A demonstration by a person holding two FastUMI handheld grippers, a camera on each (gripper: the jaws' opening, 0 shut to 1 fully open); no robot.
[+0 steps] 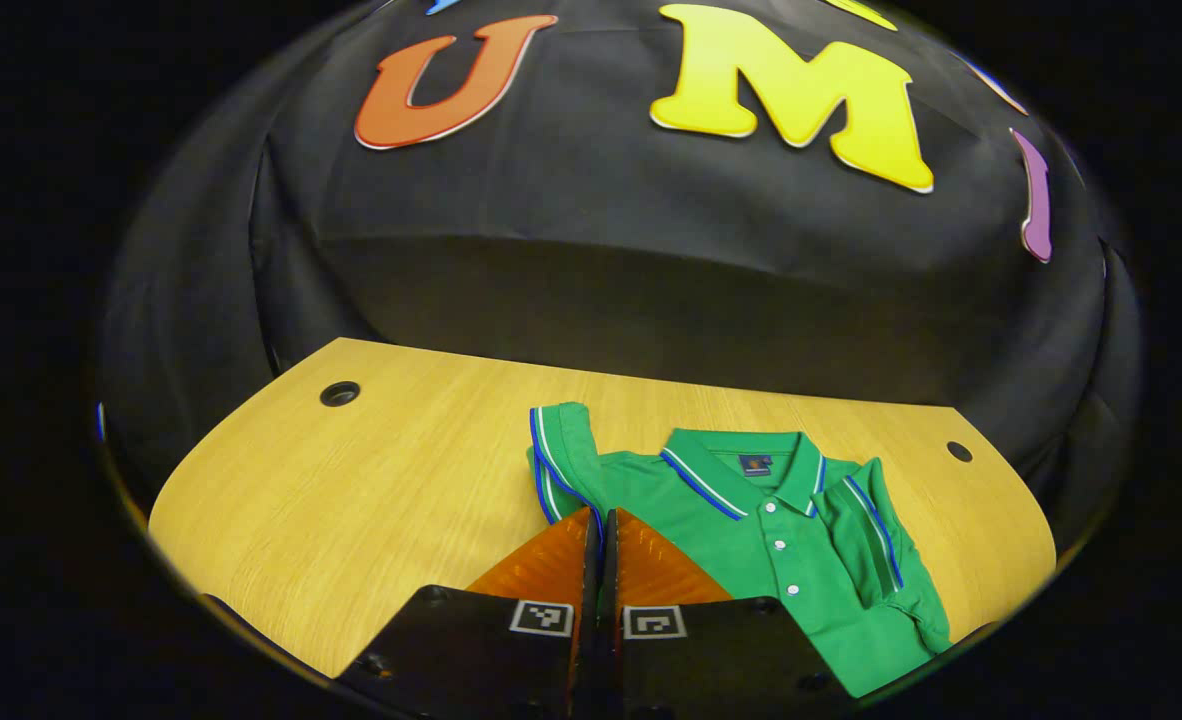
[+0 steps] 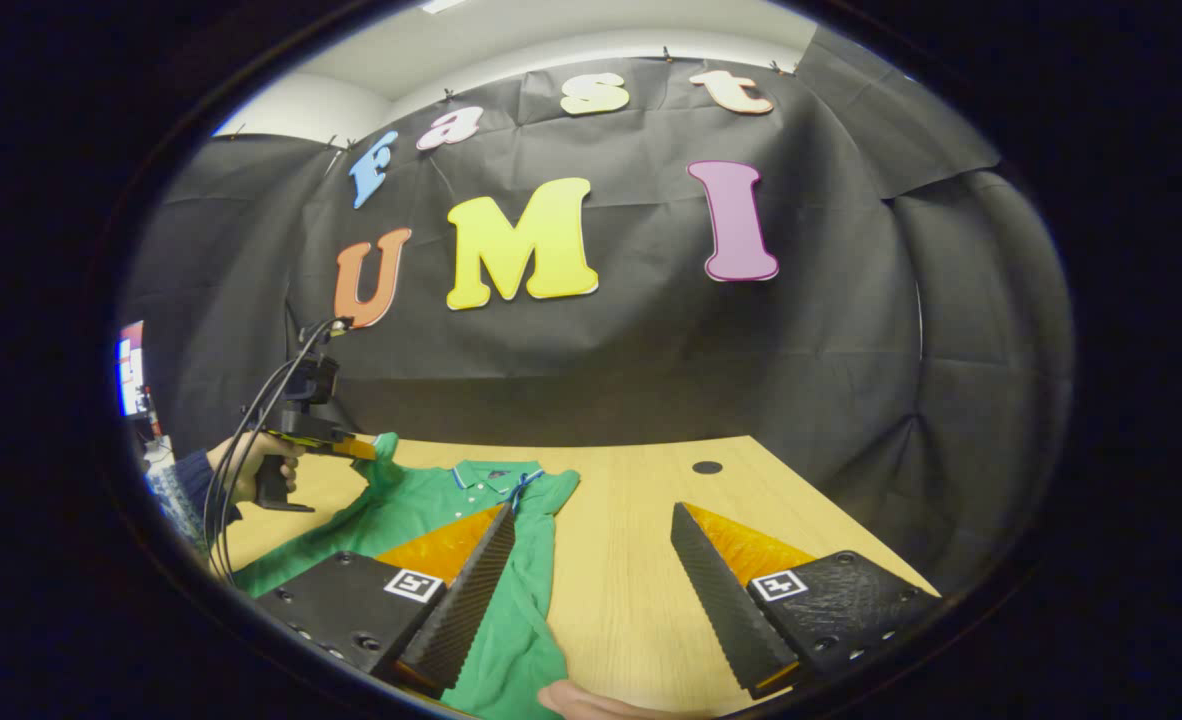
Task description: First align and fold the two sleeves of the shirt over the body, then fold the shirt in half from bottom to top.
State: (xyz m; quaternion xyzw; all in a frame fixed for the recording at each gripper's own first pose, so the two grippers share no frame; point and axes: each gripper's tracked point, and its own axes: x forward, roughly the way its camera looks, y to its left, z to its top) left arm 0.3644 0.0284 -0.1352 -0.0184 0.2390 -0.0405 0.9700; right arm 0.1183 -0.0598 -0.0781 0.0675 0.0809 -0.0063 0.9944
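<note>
Left gripper view: left claw [image 1: 599, 520] at 6 o'clock, fingers pressed together, clamped on the blue-striped cuff of the shirt's sleeve [image 1: 561, 455]. That sleeve stands up from the tips toward 12 o'clock, lifted off the table [image 1: 351, 480]. The green polo shirt [image 1: 801, 540] lies flat on the table from centre out to 4 o'clock, collar [image 1: 751, 465] toward the far edge, button placket running down toward 5 o'clock. The other sleeve [image 1: 881, 530] is already folded in over the body at 3 to 4 o'clock. Two round cable holes in the table: one [image 1: 339, 393] at 10 o'clock, one [image 1: 959, 451] at 3 o'clock. Black cloth wall [image 1: 601, 270] behind.

Right gripper view: right claw [image 2: 591, 530] at 6 o'clock, fingers wide apart, holding nothing. Its one finger [image 2: 471, 590] overlaps the shirt [image 2: 511, 620] in the picture; whether it touches the cloth I cannot tell. The other finger [image 2: 726, 590] is over bare table [image 2: 621, 520]. A bit of a hand [image 2: 591, 702] shows at the bottom edge. Farther off at 9 o'clock, a hand [image 2: 251, 470] in a dark sleeve holds the left claw [image 2: 356, 448], which pinches the raised sleeve [image 2: 383, 455]. Cables [image 2: 261, 420] loop from that gripper. Table hole [image 2: 707, 467] at 1 o'clock past the fingers.
</note>
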